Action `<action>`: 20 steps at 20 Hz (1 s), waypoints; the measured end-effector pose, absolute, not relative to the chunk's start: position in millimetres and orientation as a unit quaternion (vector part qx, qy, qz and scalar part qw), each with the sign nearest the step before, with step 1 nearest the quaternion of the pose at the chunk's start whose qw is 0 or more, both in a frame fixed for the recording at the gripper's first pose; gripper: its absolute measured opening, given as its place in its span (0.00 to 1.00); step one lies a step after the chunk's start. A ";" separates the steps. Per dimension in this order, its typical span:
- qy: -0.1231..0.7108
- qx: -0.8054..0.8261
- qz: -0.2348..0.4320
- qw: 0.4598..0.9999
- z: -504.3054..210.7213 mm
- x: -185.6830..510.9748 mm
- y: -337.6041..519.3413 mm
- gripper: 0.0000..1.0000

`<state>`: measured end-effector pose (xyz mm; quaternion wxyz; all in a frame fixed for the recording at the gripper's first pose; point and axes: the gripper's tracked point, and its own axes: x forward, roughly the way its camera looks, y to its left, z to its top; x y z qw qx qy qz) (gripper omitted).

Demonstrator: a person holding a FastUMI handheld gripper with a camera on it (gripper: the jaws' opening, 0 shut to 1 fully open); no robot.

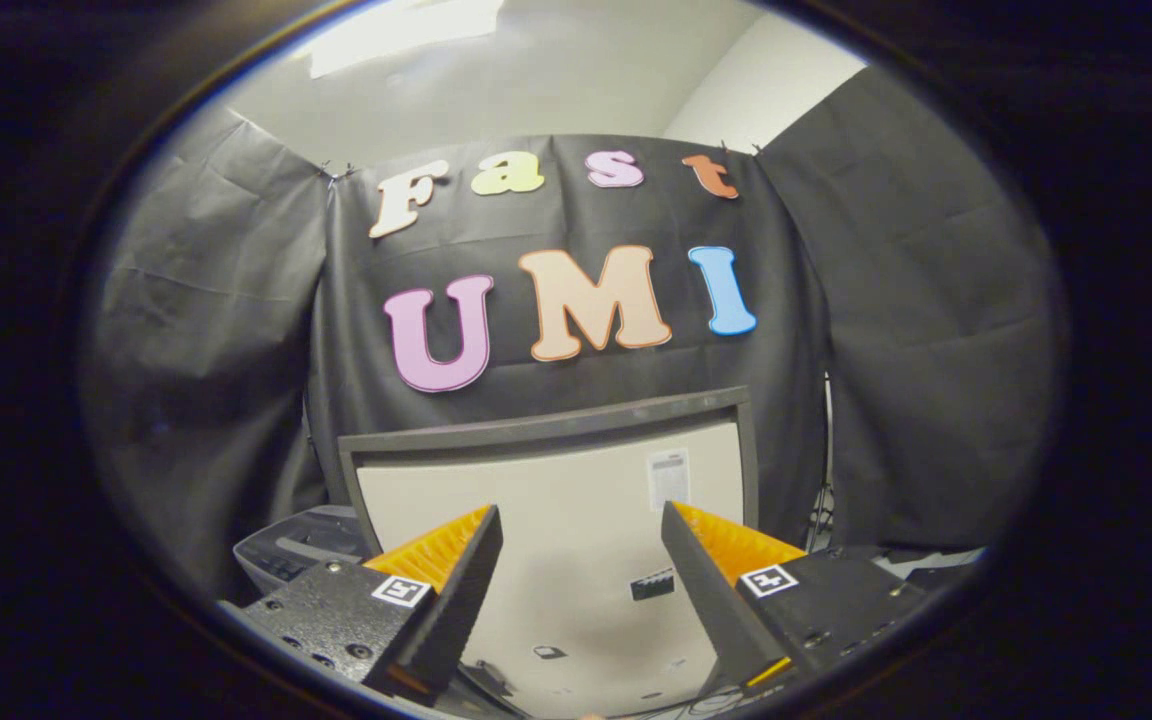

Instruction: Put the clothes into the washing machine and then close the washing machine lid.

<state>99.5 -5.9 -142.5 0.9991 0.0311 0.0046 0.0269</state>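
The washing machine lid (556,470) stands raised upright just ahead of my fingers, showing its pale inner panel with a dark grey frame and a small label near its upper right. My gripper (581,525) is open, its two fingers spread wide in front of the lid's panel with nothing between them. A grey part of the washing machine body (296,550) shows beside the left finger. I see no clothes here.
Black cloth walls (916,330) close the booth behind and on both sides of the lid. A white wall and ceiling (556,70) rise above the cloth. Some dark items (921,560) lie low beyond the right finger.
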 end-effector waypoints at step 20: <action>-0.017 -0.015 0.053 0.998 -157.0 88.6 12.7 0.97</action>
